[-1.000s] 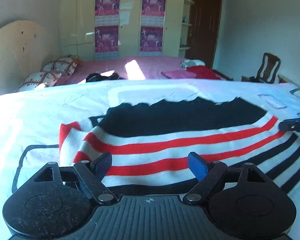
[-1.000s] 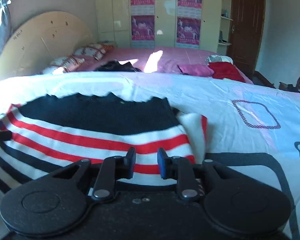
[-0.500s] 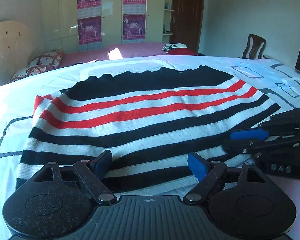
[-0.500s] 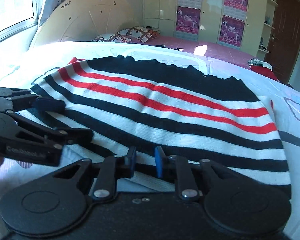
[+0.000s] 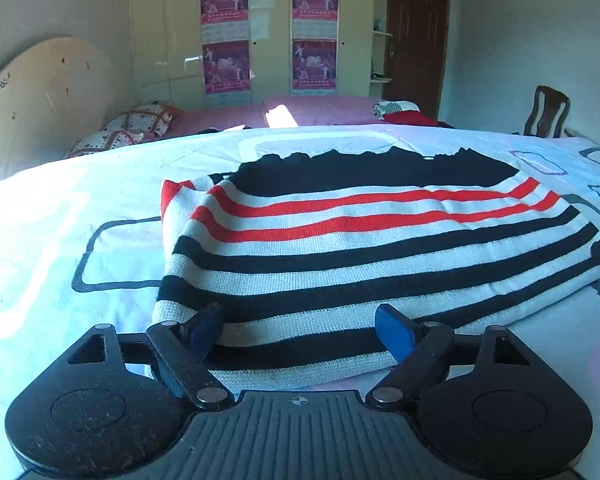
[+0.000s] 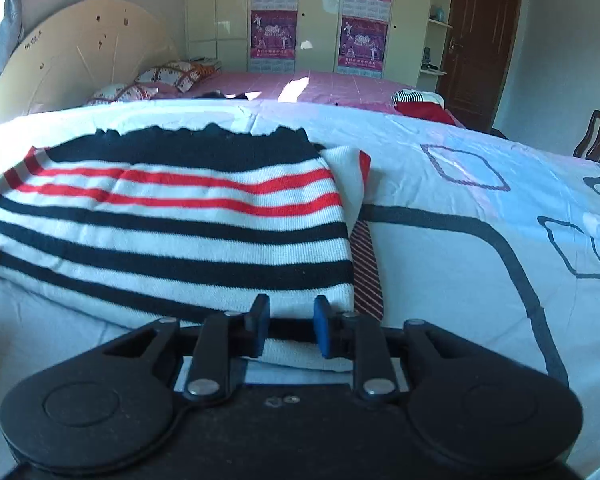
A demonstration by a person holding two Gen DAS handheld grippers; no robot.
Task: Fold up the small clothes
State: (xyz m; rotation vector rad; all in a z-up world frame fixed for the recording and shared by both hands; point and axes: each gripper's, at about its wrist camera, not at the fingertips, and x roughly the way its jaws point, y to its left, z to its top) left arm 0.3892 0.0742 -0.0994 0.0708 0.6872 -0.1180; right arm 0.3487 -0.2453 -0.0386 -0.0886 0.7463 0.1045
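One white bedsheet printed with dark outlined shapes (image 5: 40, 216) carries one folded knit sweater striped in black, white and red (image 5: 360, 240). Two grippers sit at its near edge: the left gripper (image 5: 300, 330) spread wide, released; the right gripper (image 6: 288, 322) parted, straddling the hem. Beyond: one pink bed (image 6: 320, 84), four purple posters, a cream wardrobe (image 5: 268, 28).
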